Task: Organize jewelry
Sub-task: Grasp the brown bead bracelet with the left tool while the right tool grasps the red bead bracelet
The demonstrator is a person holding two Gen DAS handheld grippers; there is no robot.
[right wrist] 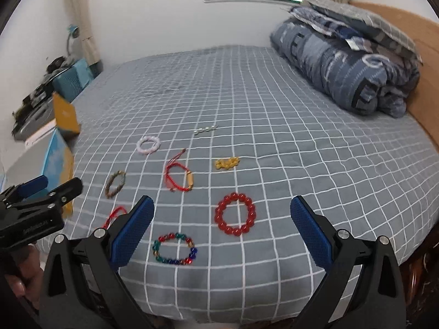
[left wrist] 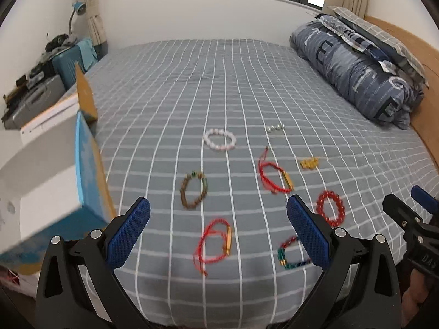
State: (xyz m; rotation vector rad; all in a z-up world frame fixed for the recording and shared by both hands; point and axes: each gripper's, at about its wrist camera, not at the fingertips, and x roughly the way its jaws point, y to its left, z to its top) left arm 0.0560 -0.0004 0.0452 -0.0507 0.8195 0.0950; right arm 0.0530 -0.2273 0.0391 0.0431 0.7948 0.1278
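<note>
A soft grey bed (right wrist: 274, 109) with white grid lines holds many bracelets. The big red bead bracelet (right wrist: 235, 213) is a ring of round, shiny balls. Beside it lies a bead bracelet of many colours (right wrist: 175, 249). A red string bracelet (right wrist: 179, 178) has a little gold tube on it. There is also a brown bead bracelet (right wrist: 115, 183), a pale pink bead bracelet (right wrist: 148, 144), a heap of yellow beads (right wrist: 227, 163) and a short row of pearls (right wrist: 204, 130).

The right gripper (right wrist: 223, 230) is wide open and holds nothing. The big red bracelet lies between its bumpy blue pads (right wrist: 131, 233). The left gripper (left wrist: 218, 230) is wide open and empty too, over another red string bracelet (left wrist: 214, 244). A cardboard box (left wrist: 55, 175) sits at the bed's left edge.
</note>
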